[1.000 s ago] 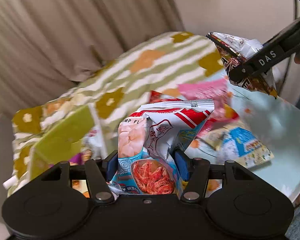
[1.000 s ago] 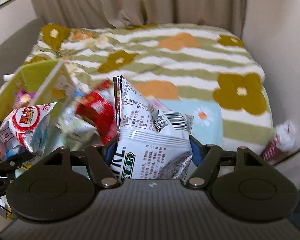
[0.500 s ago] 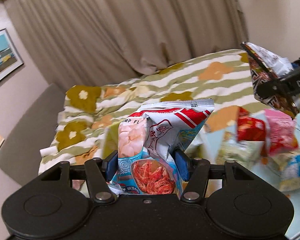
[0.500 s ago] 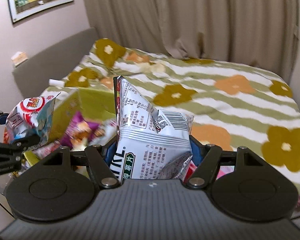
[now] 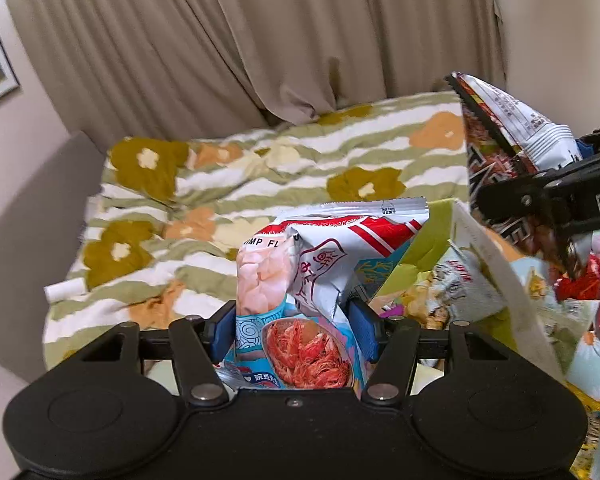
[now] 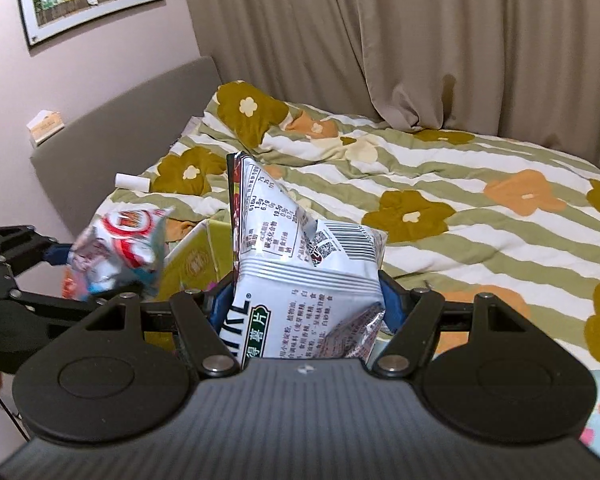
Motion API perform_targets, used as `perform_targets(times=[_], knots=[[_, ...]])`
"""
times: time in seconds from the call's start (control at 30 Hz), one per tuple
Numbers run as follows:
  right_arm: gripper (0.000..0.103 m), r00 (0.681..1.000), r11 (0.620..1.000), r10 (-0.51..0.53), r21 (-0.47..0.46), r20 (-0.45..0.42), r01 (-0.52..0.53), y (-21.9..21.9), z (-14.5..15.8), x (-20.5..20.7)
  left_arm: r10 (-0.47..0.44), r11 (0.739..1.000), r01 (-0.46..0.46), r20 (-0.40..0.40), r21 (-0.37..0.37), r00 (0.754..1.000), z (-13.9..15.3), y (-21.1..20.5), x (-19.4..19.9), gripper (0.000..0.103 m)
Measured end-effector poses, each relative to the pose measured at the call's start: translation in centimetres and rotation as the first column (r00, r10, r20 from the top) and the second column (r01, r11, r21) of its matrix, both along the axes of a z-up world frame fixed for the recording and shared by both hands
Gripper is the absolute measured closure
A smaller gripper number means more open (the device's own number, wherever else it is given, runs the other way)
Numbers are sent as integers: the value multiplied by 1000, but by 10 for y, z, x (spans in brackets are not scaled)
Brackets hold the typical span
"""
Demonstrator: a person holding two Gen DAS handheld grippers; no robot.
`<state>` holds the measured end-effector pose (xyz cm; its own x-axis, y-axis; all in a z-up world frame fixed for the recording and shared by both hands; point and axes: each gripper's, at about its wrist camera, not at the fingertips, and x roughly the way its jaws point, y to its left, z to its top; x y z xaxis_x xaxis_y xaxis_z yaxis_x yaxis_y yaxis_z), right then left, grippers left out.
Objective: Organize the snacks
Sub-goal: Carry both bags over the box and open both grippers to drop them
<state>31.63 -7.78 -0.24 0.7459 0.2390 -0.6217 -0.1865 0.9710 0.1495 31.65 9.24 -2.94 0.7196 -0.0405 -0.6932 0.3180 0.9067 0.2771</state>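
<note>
My left gripper (image 5: 292, 328) is shut on a white, red and blue shrimp chip bag (image 5: 332, 256), held upright above the bed. My right gripper (image 6: 306, 304) is shut on a white crisp bag (image 6: 300, 264) with printed text and a barcode. In the left wrist view the right gripper (image 5: 540, 164) hangs at the right edge with its bag (image 5: 512, 128). The right wrist view has the left gripper (image 6: 96, 270) at the left with the shrimp bag (image 6: 120, 244). An open yellow-green box (image 5: 432, 256) with snack packets inside lies between and below the two grippers.
A pile of loose snack packets (image 5: 580, 288) lies to the right of the box. The bed has a flowered striped quilt (image 6: 440, 208), a white roll (image 6: 131, 181) and a grey headboard (image 6: 120, 120). Beige curtains hang behind.
Both grippers have swung left and slightly up with their bags. The views went from the snack pile to the green box, the headboard and the picture wall.
</note>
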Motion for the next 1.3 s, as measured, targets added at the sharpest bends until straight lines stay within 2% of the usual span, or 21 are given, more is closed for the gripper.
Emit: perform_targets(times=[0.2, 0.27, 0.3, 0.33, 0.6, 0.77, 0.9, 1.03, 1.13, 1.17, 1.3], knots=[[18, 996, 998, -71, -6, -61, 70, 25, -24, 34, -71, 997, 70, -97, -15, 993, -34, 3, 39, 37], [18, 992, 995, -96, -5, -80, 95, 26, -32, 39, -75, 997, 72, -113, -27, 991, -39, 4, 45, 25], [18, 990, 994, -108, -8, -88, 108, 26, -35, 41, -75, 997, 72, -114, -28, 991, -41, 5, 47, 8], [18, 988, 993, -119, -10, -95, 118, 27, -37, 42, -78, 997, 76, -105, -28, 991, -41, 6, 48, 1], [18, 977, 986, -166, -18, -132, 165, 25, -47, 42, -101, 995, 100, -70, -26, 992, -37, 11, 24, 1], [18, 981, 988, -155, -11, -118, 155, 22, -38, 36, -59, 996, 55, -61, -67, 996, -27, 13, 8, 1], [17, 986, 992, -129, 1, -105, 130, 22, -31, 37, -27, 997, 24, -34, -67, 999, -19, 14, -1, 1], [16, 988, 994, -101, 17, -118, 103, 25, -36, 41, 0, 996, -2, -30, -84, 1000, -17, 19, -3, 1], [8, 989, 995, -69, 68, -130, 78, 29, -42, 44, 23, 996, -26, -36, -83, 999, -19, 22, -4, 1], [0, 990, 994, -59, 86, -131, 71, 30, -45, 44, 33, 996, -36, -38, -85, 999, -20, 24, -4, 1], [0, 992, 992, -50, 106, -117, 63, 34, -50, 41, 65, 992, -71, -55, -102, 996, -23, 31, -6, 1]])
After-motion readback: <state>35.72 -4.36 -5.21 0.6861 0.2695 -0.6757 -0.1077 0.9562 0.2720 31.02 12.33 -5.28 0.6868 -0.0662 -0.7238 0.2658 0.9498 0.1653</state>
